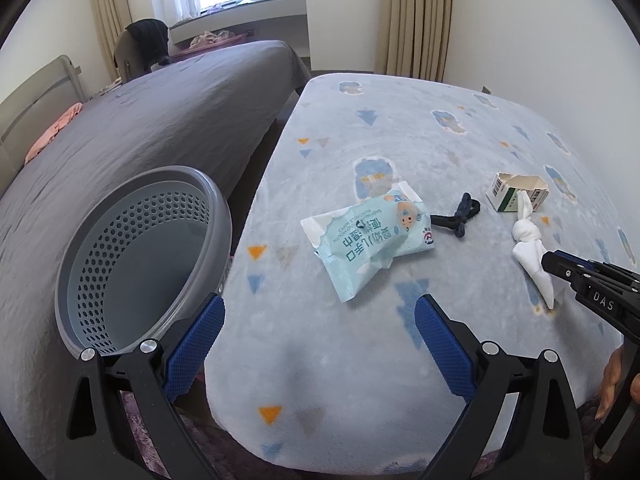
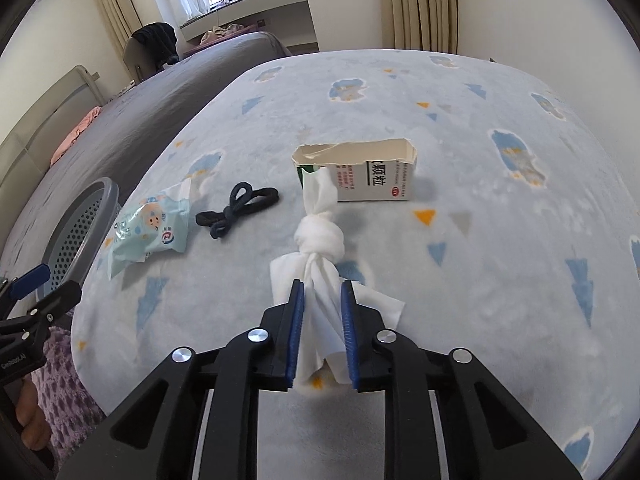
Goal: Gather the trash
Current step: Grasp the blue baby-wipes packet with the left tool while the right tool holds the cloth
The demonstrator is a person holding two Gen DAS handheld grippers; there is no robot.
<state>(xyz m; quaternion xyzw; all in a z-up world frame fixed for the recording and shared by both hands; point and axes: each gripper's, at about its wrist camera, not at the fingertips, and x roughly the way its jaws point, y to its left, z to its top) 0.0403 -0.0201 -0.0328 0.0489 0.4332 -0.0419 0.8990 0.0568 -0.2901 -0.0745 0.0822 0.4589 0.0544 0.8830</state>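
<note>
A knotted white tissue lies on the light blue blanket; it also shows in the left wrist view. My right gripper has its jaws narrowed around the tissue's near end, pads at both sides of it. A torn medicine box, a dark knotted cord and a wet-wipes pack lie beyond. My left gripper is open and empty, next to a grey perforated bin, with the wipes pack ahead.
A grey-sheeted bed stands left of the blanket, with a pink cloth on it. A chair with dark clothing and a window are at the back. Curtains hang on the far wall.
</note>
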